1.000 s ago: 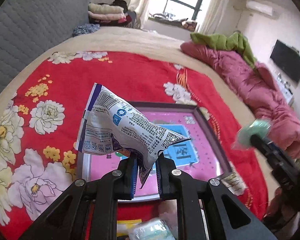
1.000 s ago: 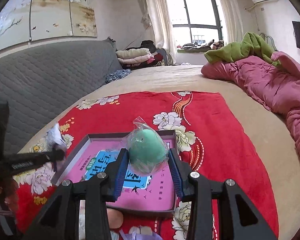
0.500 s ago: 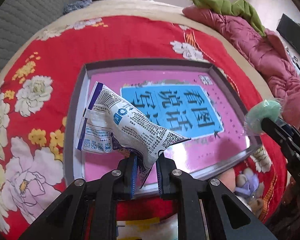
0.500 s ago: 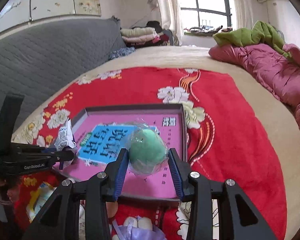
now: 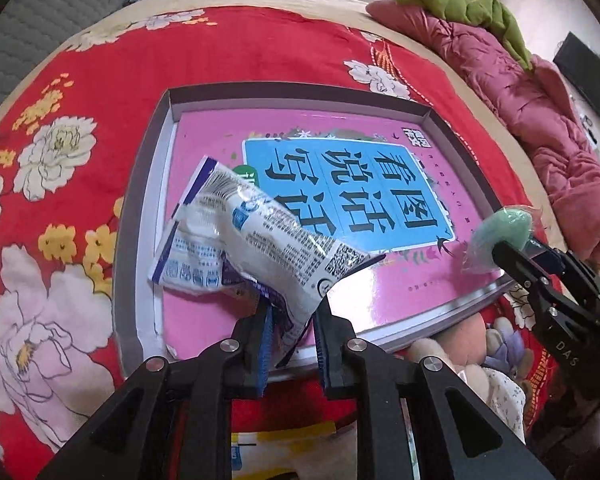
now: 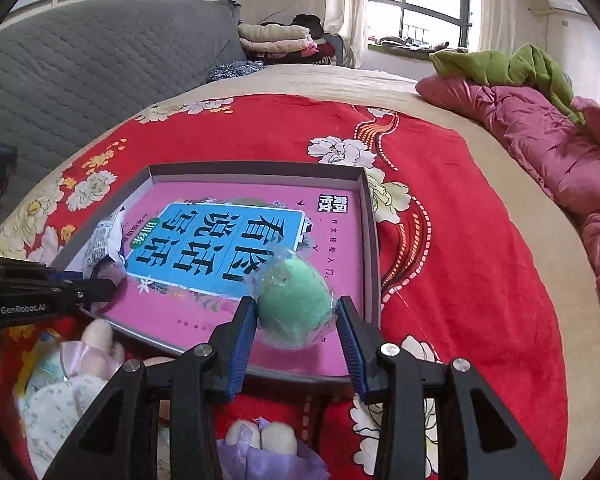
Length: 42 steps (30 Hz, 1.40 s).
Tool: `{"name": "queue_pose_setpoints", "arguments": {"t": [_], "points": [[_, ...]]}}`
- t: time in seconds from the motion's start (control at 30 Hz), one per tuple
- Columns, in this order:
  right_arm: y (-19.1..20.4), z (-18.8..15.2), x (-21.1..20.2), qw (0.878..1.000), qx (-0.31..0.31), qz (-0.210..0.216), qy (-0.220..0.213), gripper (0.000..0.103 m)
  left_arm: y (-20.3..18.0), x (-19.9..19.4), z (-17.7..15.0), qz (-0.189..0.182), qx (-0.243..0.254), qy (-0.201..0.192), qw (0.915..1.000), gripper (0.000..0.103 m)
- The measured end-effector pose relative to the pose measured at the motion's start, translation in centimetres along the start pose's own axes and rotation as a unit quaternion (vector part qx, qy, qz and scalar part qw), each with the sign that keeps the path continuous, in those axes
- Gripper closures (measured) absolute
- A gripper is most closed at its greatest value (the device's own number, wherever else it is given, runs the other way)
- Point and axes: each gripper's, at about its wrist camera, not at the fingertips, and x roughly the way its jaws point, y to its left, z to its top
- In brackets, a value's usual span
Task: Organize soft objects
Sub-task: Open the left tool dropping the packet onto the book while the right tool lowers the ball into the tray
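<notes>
A white printed soft packet (image 5: 260, 240) lies slanted over the near left corner of the grey tray (image 5: 140, 220), which has a pink and blue book inside. My left gripper (image 5: 292, 320) has the packet's crumpled tail between its pads, and its jaws are opening. The right wrist view shows this packet (image 6: 100, 240) at the tray's left edge. My right gripper (image 6: 296, 312) is shut on a green foam ball (image 6: 296, 300) in clear wrap, just above the near right part of the tray (image 6: 372, 240). From the left wrist view, the ball (image 5: 504, 228) hangs at the tray's right corner.
The tray sits on a red flowered blanket (image 6: 460, 220) on a bed. Plush toys (image 6: 84, 360) and a purple one (image 6: 260, 448) lie in front of the tray, with a yellow packet (image 5: 292, 444). A pink quilt (image 5: 540, 120) runs along the right; a grey headboard (image 6: 100, 60) is at the left.
Both grippers have come down toward the tray and tilted further downward. The packet now reaches the tray's near left corner, and the left jaws stand slightly wider.
</notes>
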Motion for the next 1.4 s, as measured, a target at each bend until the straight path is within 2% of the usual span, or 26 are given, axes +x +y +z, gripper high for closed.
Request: {"name": "queue_pose_setpoints", "arguments": {"t": [0.2,0.53,0.67,1.17,1.4], "points": [[-0.5,-0.1,0.2,1.0,0.006,-0.017,0.002,0.061,0.3,-0.5,-0.6,-0.012,-0.01,-0.011,0.9998,0.083],[-1.5,-0.5,0.0,1.0,0.03,0.0,0.007,0.06,0.6,-1.5,-1.0,-0.023,-0.028,-0.022,0.9991,0.077],[-1.3,-0.6,0.3,0.999,0.03,0.003,0.015,0.06,0.7,-1.5,-1.0,-0.025,-0.03,-0.02,0.999,0.069],[-1.4,-1.4,-0.9,0.999,0.034,0.012,0.011,0.058,1.0,-2.6,-1.6,-0.041,-0.042,-0.037,0.9976,0.057],[-1.3,-1.4,-1.3,0.999,0.03,0.011,0.009,0.056,1.2,-3.9,-2.2,-0.047,-0.045,-0.047,0.9968,0.056]]}}
